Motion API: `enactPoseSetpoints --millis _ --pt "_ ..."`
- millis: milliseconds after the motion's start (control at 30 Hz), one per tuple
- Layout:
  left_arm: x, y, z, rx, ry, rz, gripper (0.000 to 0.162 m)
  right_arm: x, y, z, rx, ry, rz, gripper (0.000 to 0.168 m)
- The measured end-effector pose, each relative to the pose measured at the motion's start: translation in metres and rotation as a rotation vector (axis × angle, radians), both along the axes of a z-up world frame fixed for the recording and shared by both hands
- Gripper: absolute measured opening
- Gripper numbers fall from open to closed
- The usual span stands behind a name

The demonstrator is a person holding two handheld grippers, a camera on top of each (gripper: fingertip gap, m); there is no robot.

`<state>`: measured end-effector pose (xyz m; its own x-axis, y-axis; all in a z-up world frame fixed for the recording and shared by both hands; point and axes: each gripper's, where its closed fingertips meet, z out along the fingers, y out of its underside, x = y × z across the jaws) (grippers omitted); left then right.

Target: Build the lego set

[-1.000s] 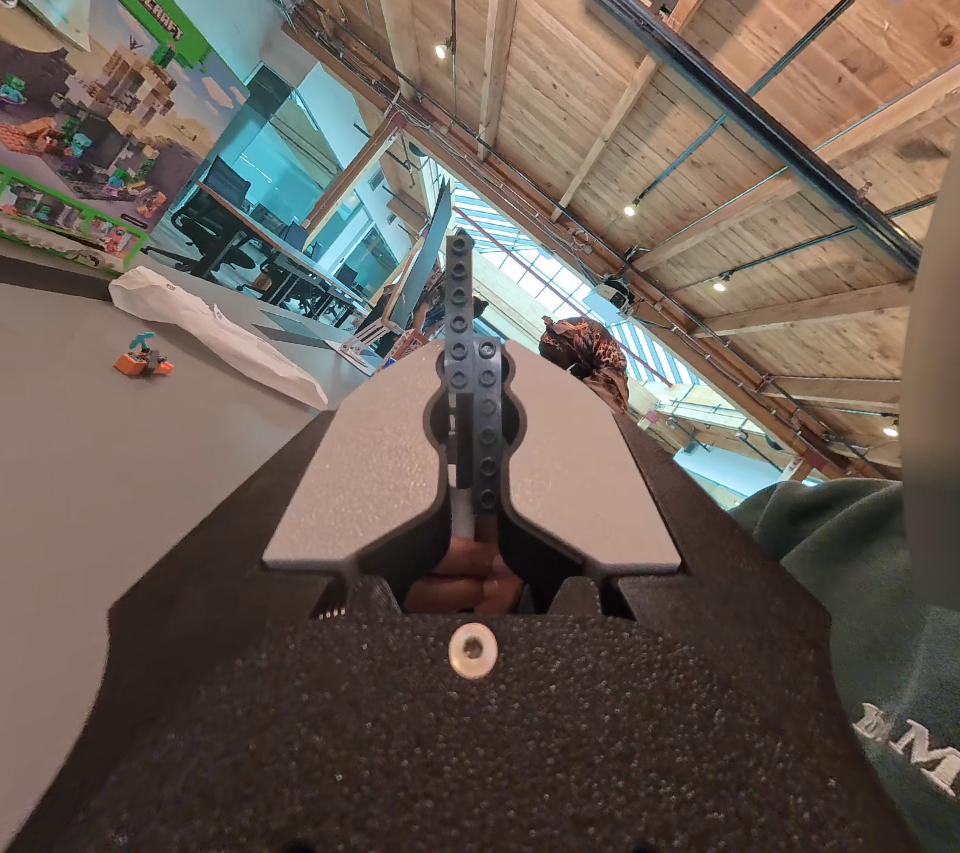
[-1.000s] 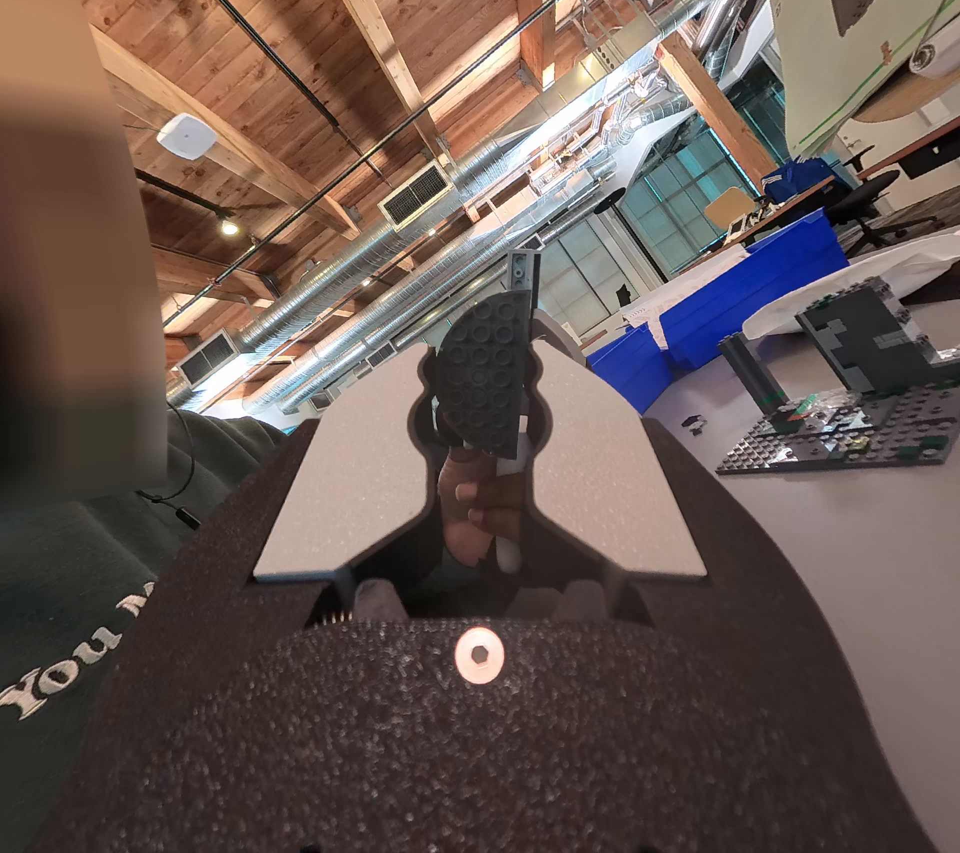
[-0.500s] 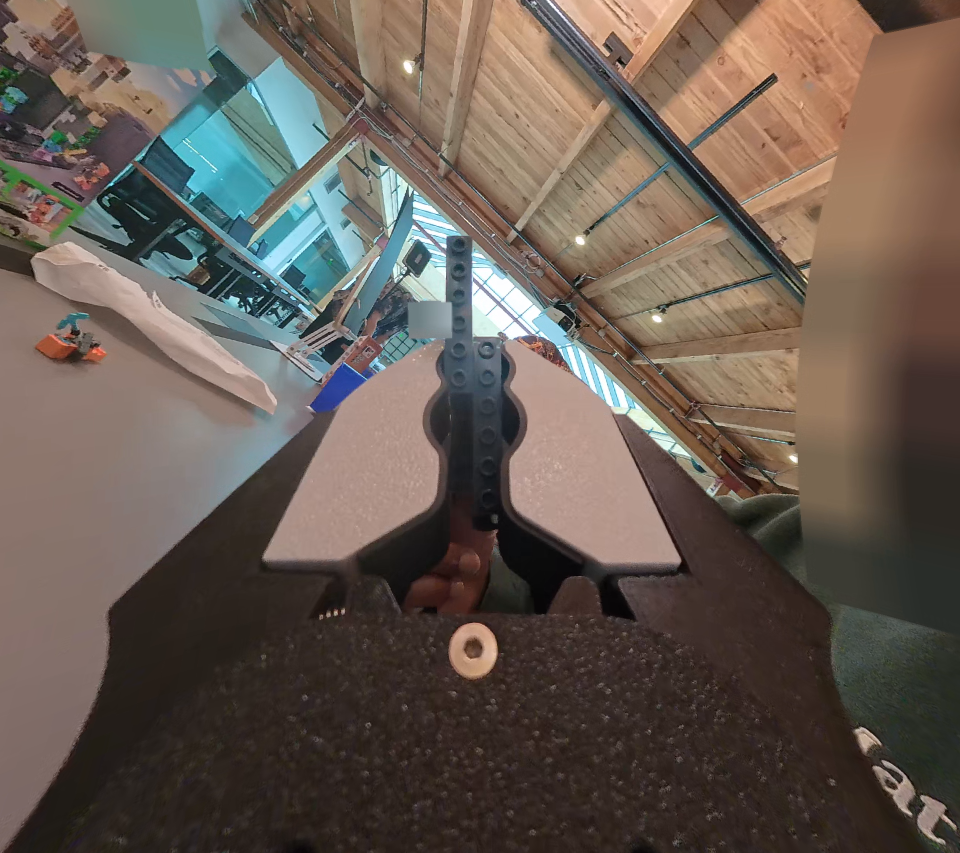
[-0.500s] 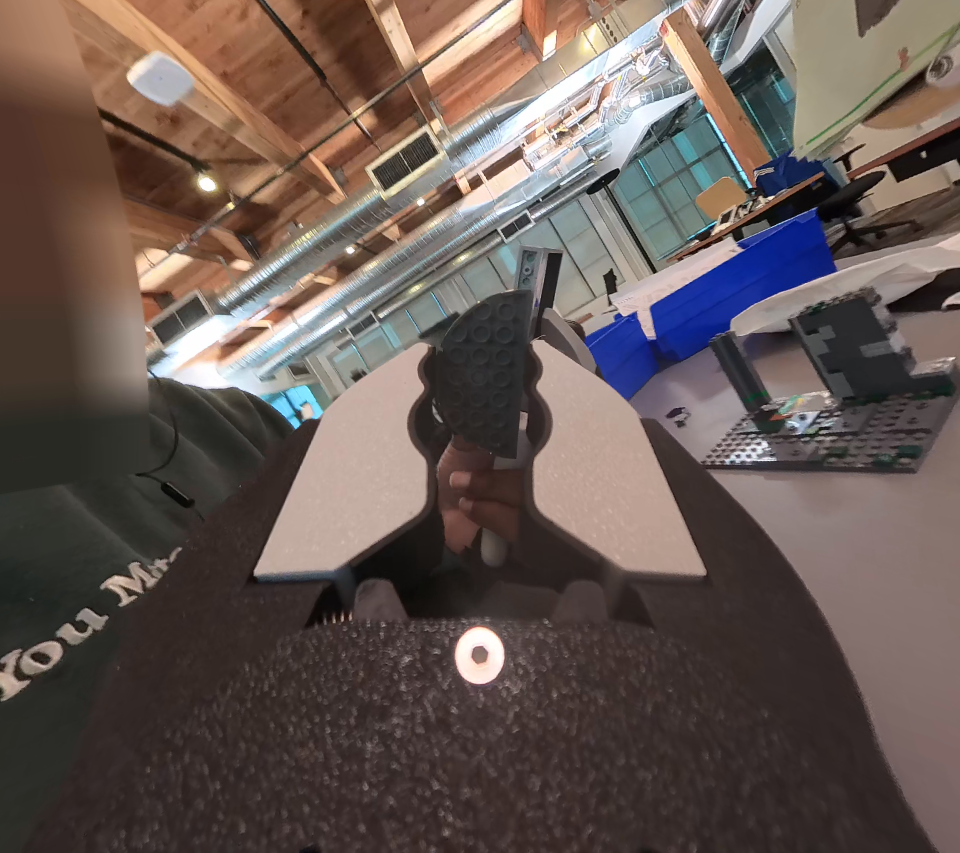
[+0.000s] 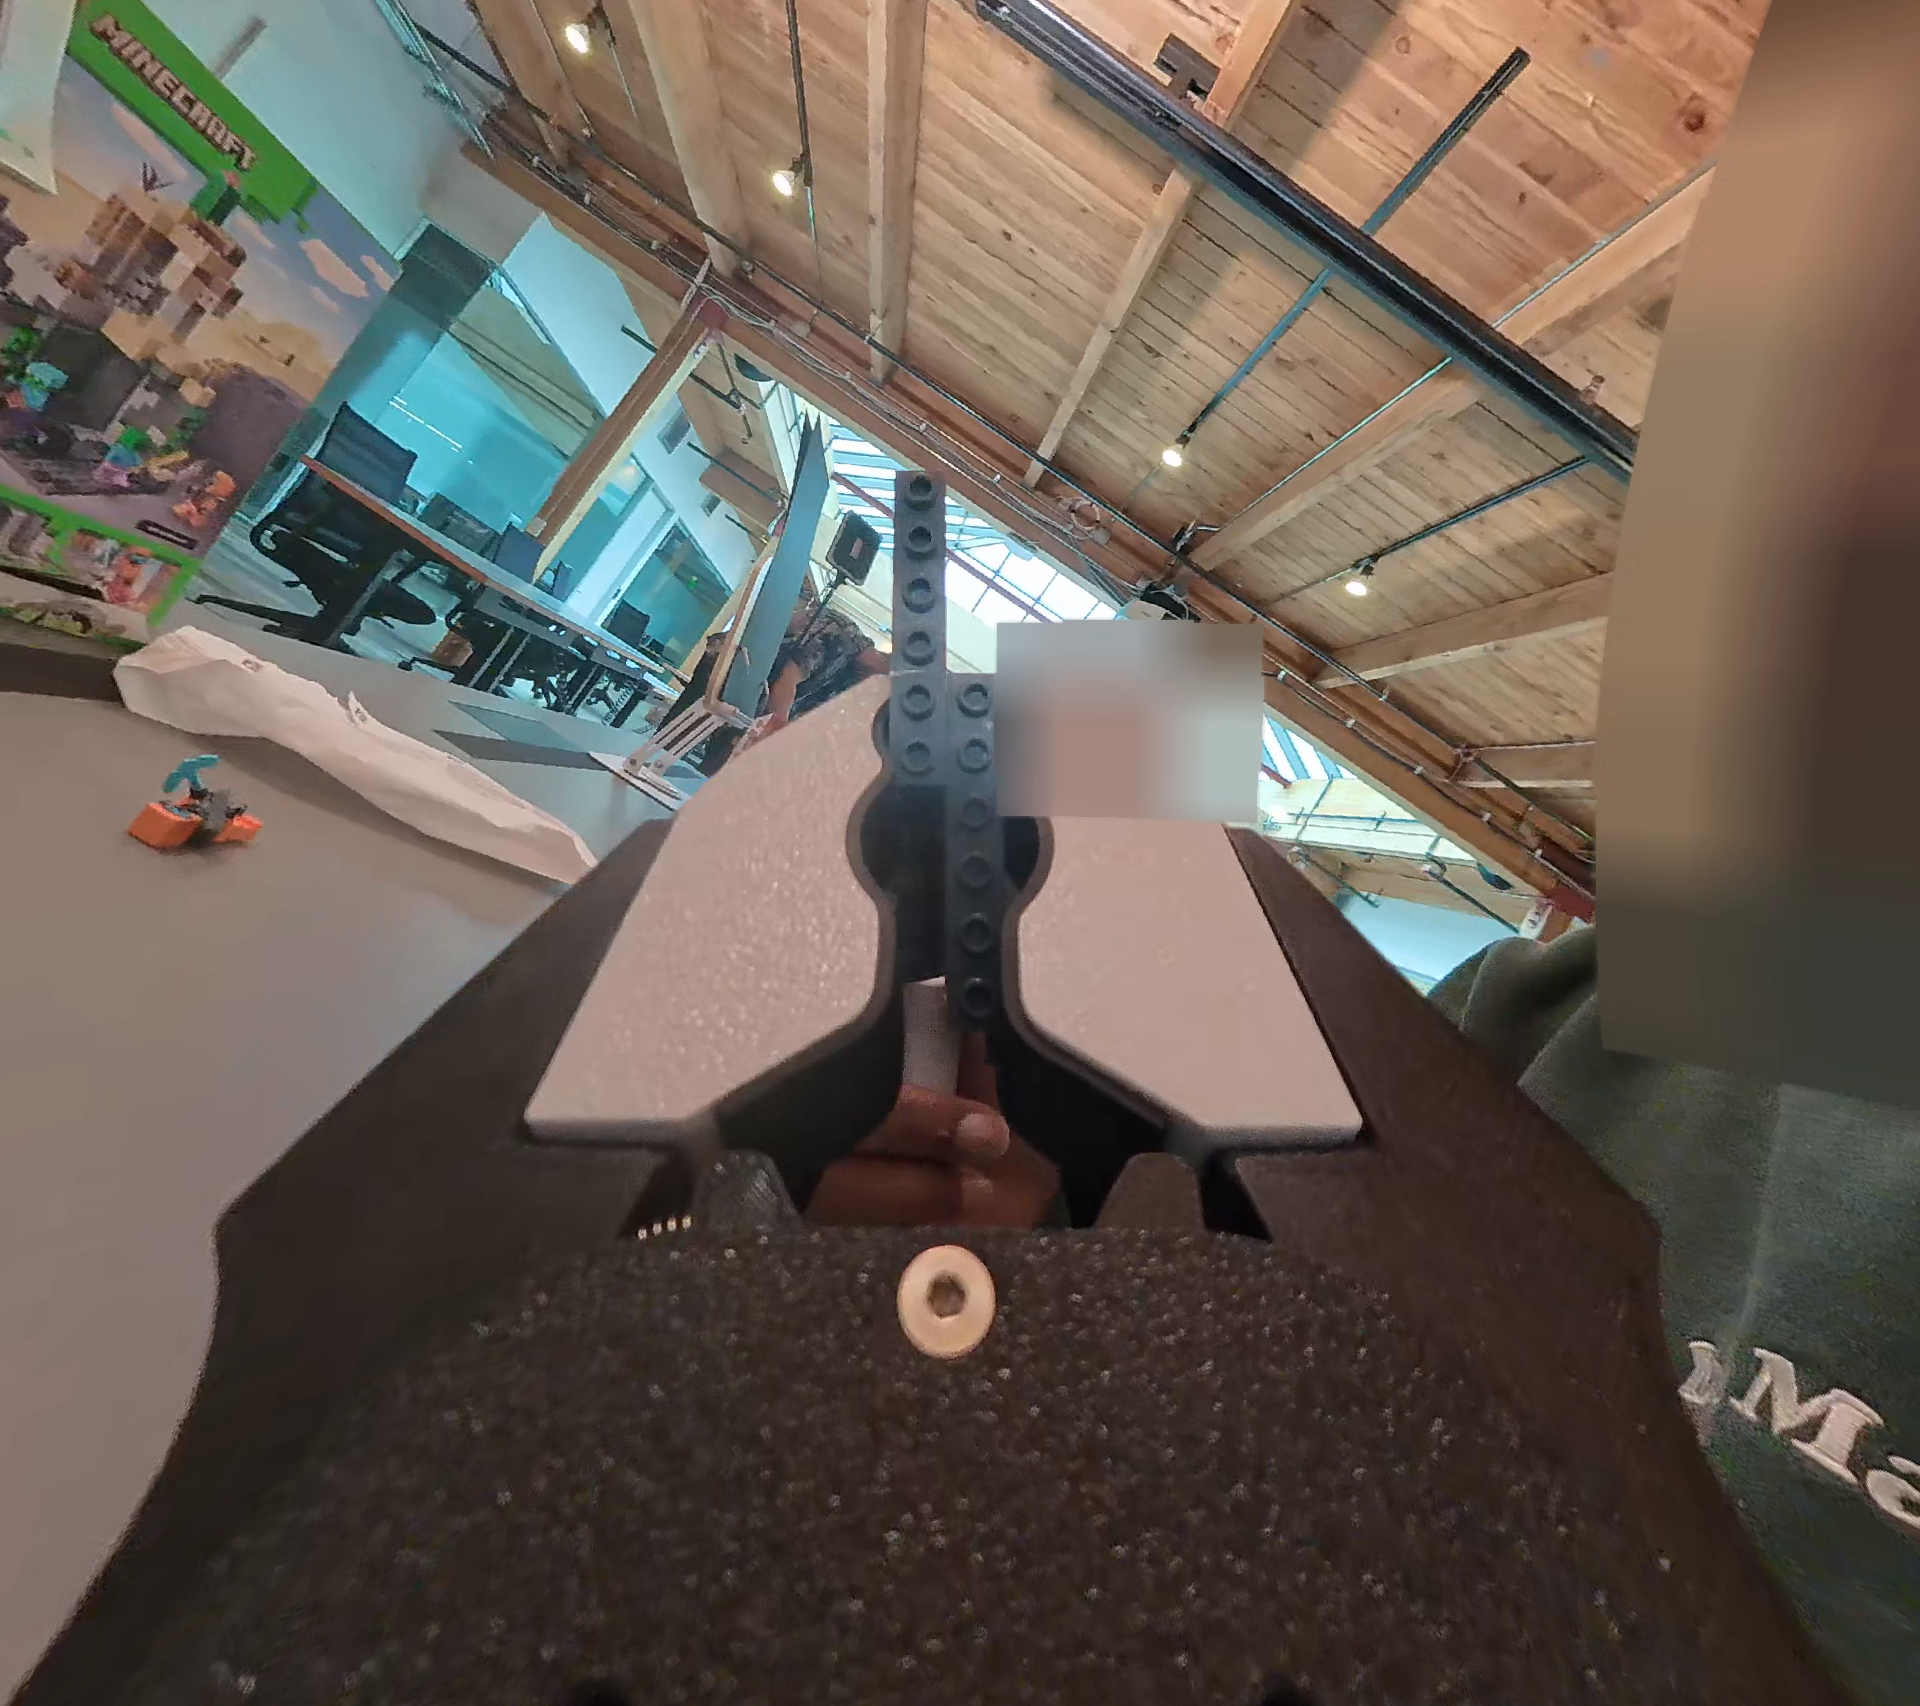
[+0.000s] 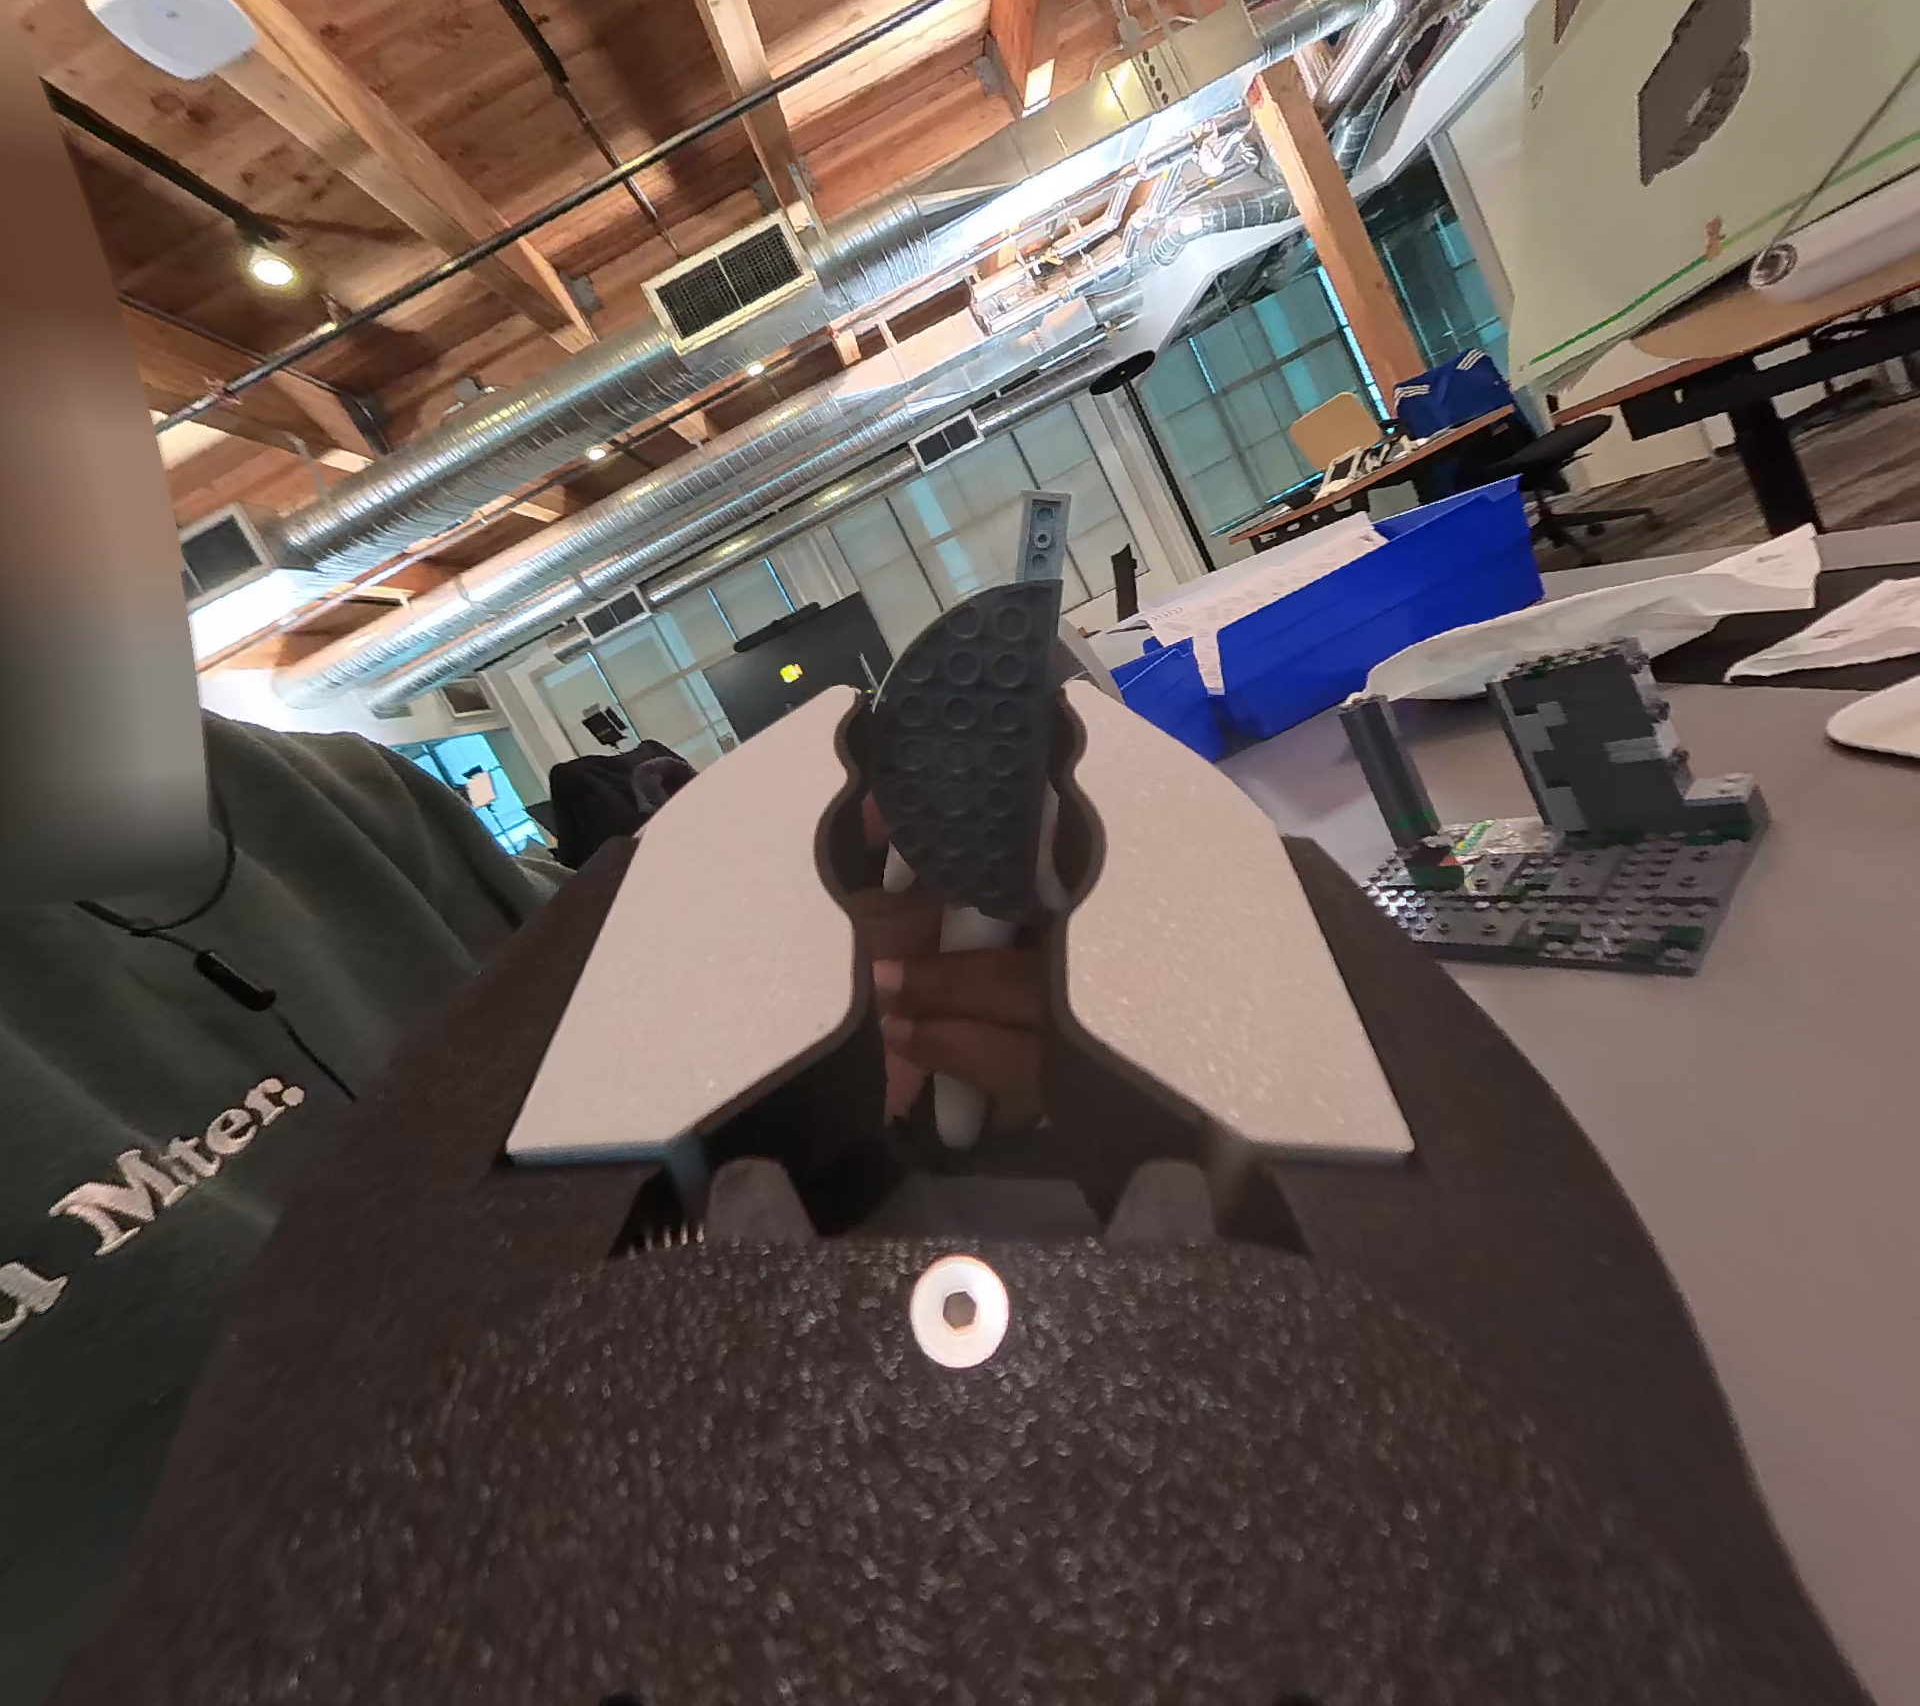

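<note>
Left wrist view: your left gripper [image 5: 948, 783] still pinches the dark studded plates [image 5: 948, 752], panned back toward the orange figure [image 5: 193, 818]. Only the right wrist view shows your right gripper [image 6: 961, 783] clamping the half-round plate [image 6: 961, 773], the partly built set [image 6: 1558, 835] on the table [image 6: 1662, 1137] now nearer.

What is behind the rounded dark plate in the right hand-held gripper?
Behind the rounded dark plate a lighter grey strip pokes up past its top edge. Below it, fingers show on a white handle. How the strip joins the plate is hidden.
</note>
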<state>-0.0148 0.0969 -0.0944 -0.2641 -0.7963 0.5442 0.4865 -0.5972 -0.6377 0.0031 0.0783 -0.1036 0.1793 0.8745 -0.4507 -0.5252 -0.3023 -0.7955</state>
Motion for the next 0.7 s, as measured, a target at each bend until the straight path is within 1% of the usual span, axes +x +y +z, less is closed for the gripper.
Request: enactPoseSetpoints --millis 200,333,433,533,567,633,700 --pt "0.007 -0.011 0.001 0.07 0.026 -0.001 0.015 -0.005 -0.006 0.002 -0.003 0.028 0.037 0.031" --pt "0.006 -0.01 0.001 0.049 0.017 -0.017 0.014 -0.003 -0.004 0.0 -0.011 0.028 0.046 0.023" --pt "0.002 -0.003 0.001 0.027 0.011 -0.001 0.014 -0.001 0.001 -0.005 -0.03 0.003 0.037 0.021" --pt "-0.005 0.009 -0.001 0.031 0.042 0.042 0.014 0.006 0.011 -0.016 -0.069 -0.1 0.015 0.02" --pt "-0.007 0.012 -0.003 0.04 0.061 0.057 0.014 0.007 0.014 -0.023 -0.085 -0.167 0.011 0.019" --pt "-0.009 0.017 -0.008 0.083 0.131 0.095 0.014 0.01 0.013 -0.04 -0.069 -0.36 0.021 0.017" --pt "-0.009 0.023 -0.013 0.147 0.223 0.149 0.014 0.014 0.008 -0.062 -0.009 -0.6 0.041 0.014"
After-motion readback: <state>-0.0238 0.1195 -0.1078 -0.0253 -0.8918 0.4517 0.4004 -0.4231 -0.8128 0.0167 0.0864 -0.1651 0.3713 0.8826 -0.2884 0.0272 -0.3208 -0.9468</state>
